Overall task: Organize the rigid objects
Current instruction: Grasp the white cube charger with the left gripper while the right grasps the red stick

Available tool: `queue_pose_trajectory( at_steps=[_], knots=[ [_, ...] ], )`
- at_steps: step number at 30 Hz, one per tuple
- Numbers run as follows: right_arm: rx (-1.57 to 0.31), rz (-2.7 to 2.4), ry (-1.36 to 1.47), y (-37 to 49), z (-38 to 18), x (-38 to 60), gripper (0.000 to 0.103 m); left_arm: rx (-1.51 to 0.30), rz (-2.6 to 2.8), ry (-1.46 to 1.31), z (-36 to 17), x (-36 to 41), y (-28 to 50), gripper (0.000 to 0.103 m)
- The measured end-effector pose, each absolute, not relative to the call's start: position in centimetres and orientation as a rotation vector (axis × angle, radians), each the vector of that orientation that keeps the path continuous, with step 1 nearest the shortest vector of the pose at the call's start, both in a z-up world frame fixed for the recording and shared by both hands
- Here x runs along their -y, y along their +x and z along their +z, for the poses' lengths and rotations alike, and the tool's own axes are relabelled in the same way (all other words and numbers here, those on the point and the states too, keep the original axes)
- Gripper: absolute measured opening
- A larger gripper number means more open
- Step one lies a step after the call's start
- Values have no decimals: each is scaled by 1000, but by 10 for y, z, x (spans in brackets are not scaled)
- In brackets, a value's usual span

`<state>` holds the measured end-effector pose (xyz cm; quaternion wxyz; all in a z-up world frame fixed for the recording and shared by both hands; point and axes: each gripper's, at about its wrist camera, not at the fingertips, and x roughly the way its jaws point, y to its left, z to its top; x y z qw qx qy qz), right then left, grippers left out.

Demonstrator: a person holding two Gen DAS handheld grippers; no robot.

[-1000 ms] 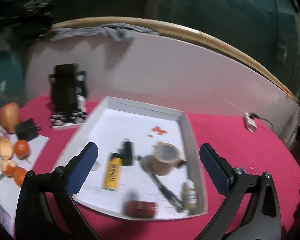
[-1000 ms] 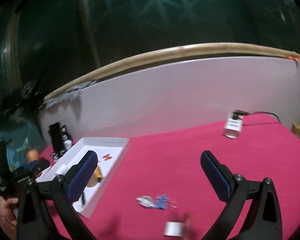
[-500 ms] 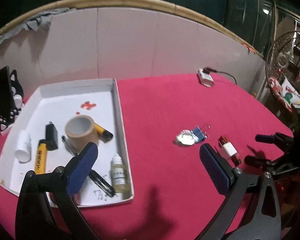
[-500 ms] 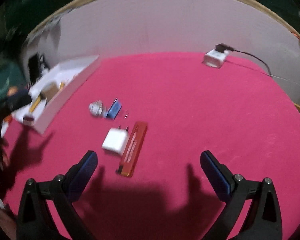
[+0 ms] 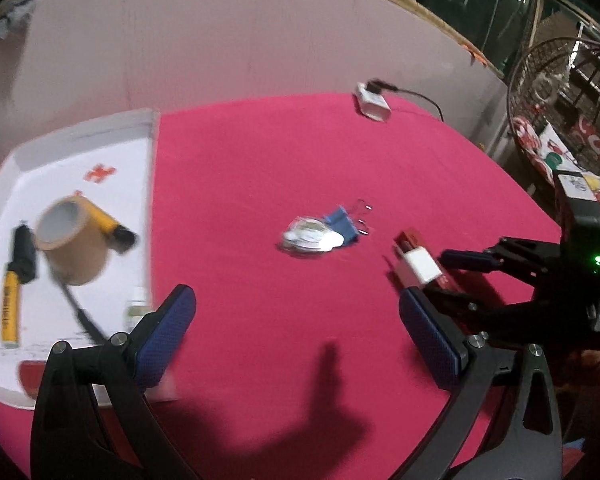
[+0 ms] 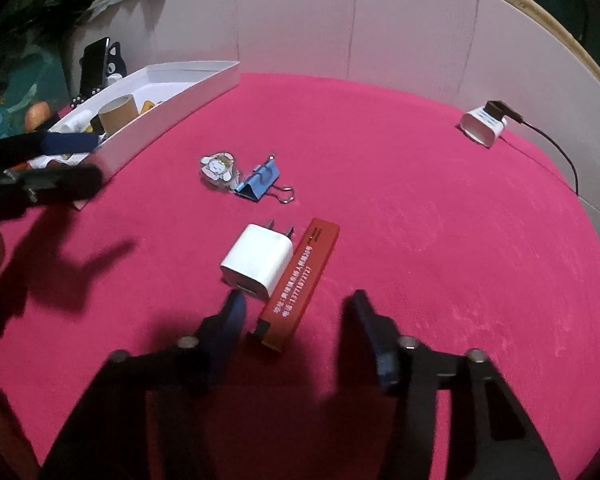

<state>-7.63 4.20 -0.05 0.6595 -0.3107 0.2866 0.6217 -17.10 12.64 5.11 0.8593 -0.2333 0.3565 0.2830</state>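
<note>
A white tray (image 5: 150, 148) on the red tablecloth holds a tape roll (image 5: 70, 246), a yellow lighter (image 5: 10, 306), a pen and a small bottle. On the cloth lie a white charger cube (image 6: 258, 260), a red flat bar (image 6: 298, 284), a blue binder clip (image 6: 260, 182) and a cartoon keychain (image 6: 218, 168). My right gripper (image 6: 296, 312) is open, its jaws on either side of the near end of the red bar, low over the cloth. My left gripper (image 5: 296, 328) is open and empty, above the cloth right of the tray.
A white plug adapter with a black cable (image 6: 484, 124) lies at the far right by the white back wall. A black phone stand (image 6: 96, 66) and fruit (image 6: 36, 114) sit left of the tray. A metal fan cage (image 5: 560, 92) stands past the table's right edge.
My right gripper has come down and forward to the red bar and charger, its jaws narrower than before. My left gripper has swung right, away from the tray, toward the loose objects.
</note>
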Motion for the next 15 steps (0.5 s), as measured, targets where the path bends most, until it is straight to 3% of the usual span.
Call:
queue_pose_trajectory(
  at_steps=[2,15],
  knots=[
    [-643,1405,-698,-74,1,-40,15,-762,557,-517,48,-124,-159,102],
    [-758,1254,-492,-15,8,-8,15,-839,474,-399,34,-91,-76,101]
  ],
)
